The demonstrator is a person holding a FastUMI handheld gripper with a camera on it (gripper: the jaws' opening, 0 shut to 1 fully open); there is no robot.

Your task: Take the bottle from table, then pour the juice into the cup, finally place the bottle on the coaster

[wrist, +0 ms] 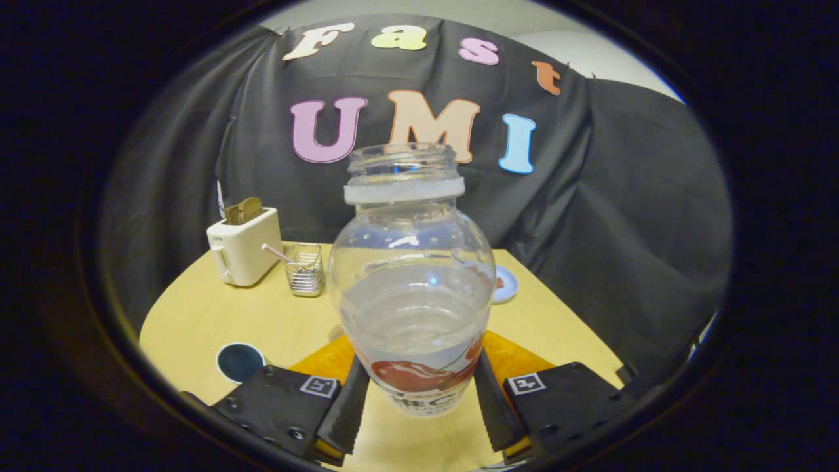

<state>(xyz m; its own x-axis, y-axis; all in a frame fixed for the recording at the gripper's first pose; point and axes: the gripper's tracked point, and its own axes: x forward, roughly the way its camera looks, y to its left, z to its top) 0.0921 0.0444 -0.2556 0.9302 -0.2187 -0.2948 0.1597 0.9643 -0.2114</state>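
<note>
Bottle (411, 288) sits upright between the tongs (419, 400), clear plastic, no cap, wide mouth, roughly half full of pale liquid, label band with cherries low on the body. Both fingers (346, 408) press its lower sides at the label, so the tongs are clamped on it. Cannot tell if its base touches the desk (196, 314) or hangs just above. An orange coaster (518, 360) lies right behind the bottle base, showing on both sides. Dark round cup (240, 361), seen from above, sits at 9 o'clock from the bottle, near the left finger. Toaster (244, 246) and wire basket (306, 269) with a straw stand at 11 o'clock, well beyond; small plate (505, 284) at 1 o'clock.

Handling guess: thin plastic, will flex if squeezed hard; smooth and probably slippery, label gives better grip. Liquid makes it moderately heavy and sloshy, open mouth means any tilt spills. The low hold looks stable for lifting, but the top-heavy neck could swing when pouring; tilt slowly toward the cup.
</note>
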